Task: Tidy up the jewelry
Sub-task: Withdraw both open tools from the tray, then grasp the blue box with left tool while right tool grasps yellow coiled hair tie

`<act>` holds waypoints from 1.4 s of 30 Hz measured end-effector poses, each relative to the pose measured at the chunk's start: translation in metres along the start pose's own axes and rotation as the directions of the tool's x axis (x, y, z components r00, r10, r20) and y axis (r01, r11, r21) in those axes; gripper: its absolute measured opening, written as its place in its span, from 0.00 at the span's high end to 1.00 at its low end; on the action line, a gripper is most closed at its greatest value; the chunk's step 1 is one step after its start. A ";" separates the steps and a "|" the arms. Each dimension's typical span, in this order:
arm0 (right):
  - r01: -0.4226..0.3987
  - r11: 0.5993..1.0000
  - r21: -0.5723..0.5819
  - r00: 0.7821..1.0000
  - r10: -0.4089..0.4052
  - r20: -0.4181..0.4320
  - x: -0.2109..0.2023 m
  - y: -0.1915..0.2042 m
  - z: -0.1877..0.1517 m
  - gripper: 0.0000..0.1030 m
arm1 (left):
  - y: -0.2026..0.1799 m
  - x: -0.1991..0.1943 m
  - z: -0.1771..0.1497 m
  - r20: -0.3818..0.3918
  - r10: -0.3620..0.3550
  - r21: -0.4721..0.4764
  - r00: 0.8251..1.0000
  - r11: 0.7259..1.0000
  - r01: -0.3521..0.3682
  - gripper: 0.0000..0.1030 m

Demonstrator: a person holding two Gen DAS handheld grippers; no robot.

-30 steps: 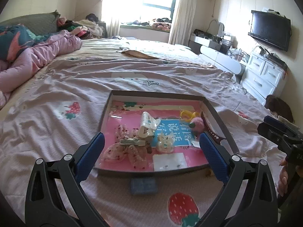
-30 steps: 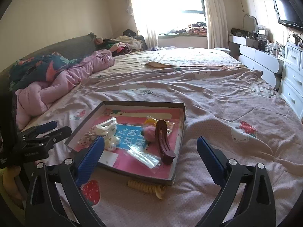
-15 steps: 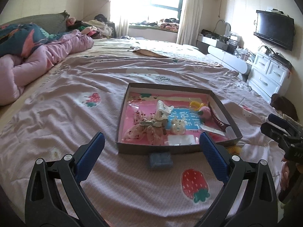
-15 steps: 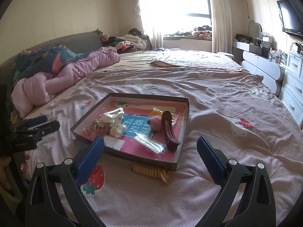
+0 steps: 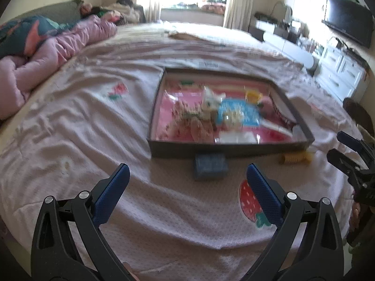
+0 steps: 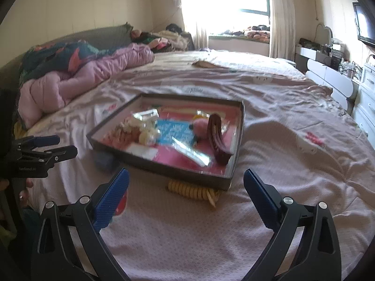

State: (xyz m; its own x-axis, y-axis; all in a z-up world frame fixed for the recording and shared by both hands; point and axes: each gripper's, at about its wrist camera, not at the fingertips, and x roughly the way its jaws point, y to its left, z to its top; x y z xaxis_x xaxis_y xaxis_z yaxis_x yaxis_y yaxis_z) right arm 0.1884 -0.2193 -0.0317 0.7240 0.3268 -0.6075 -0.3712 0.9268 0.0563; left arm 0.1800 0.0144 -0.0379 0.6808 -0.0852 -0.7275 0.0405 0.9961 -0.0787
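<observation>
A shallow dark box (image 5: 253, 151) (image 6: 192, 171) with a pink lining lies on the bed. It holds several hair pieces: a brown claw clip (image 6: 216, 138) (image 5: 281, 116), a pink pompom (image 6: 202, 127), a yellow ring (image 5: 253, 93), clear packets and pale bows (image 5: 199, 121). A yellow spiral hair tie (image 6: 194, 190) (image 5: 295, 158) and a small blue pad (image 5: 209, 169) (image 6: 105, 160) lie on the sheet outside the box's near wall. My left gripper (image 5: 187, 194) and right gripper (image 6: 186, 196) both stand open and empty, short of the box.
The pink printed bedsheet (image 5: 82, 117) spreads all around the box. Rumpled pink and teal quilts (image 6: 77, 75) pile at the left. White drawers (image 5: 339, 75) and a wall TV (image 5: 349, 27) stand to the right. A hand (image 6: 24, 187) holds the left gripper.
Both grippers have drawn back and away from the box, which now sits farther off; the hair tie and blue pad have come fully into view. Both jaws stayed open.
</observation>
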 end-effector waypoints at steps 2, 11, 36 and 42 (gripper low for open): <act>-0.002 1.000 -0.004 1.000 0.002 -0.027 0.009 -0.001 -0.006 0.07 | -0.003 0.011 -0.002 -0.042 -0.009 0.009 0.999 1.000 0.010 0.11; 0.019 0.999 0.037 0.994 -0.015 -0.106 0.044 -0.014 -0.021 0.08 | -0.013 0.047 -0.003 -0.128 -0.063 -0.019 0.990 0.998 0.061 0.11; 0.079 0.991 0.109 0.978 -0.056 -0.201 0.077 0.000 -0.023 0.37 | -0.023 0.070 0.003 -0.153 -0.092 -0.028 0.984 0.996 0.088 0.65; -0.045 0.994 0.103 0.981 0.063 -0.182 0.066 0.012 -0.026 0.37 | -0.023 0.056 0.002 -0.113 -0.110 -0.035 0.987 0.994 0.107 0.65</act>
State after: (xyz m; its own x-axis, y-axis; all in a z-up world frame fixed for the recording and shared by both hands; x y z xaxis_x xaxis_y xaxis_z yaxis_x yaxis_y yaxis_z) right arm 0.2166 -0.1909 -0.0917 0.5813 0.3459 -0.7365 -0.3414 0.9253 0.1652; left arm 0.2183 -0.0132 -0.0753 0.5854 -0.1967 -0.7865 0.0871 0.9798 -0.1802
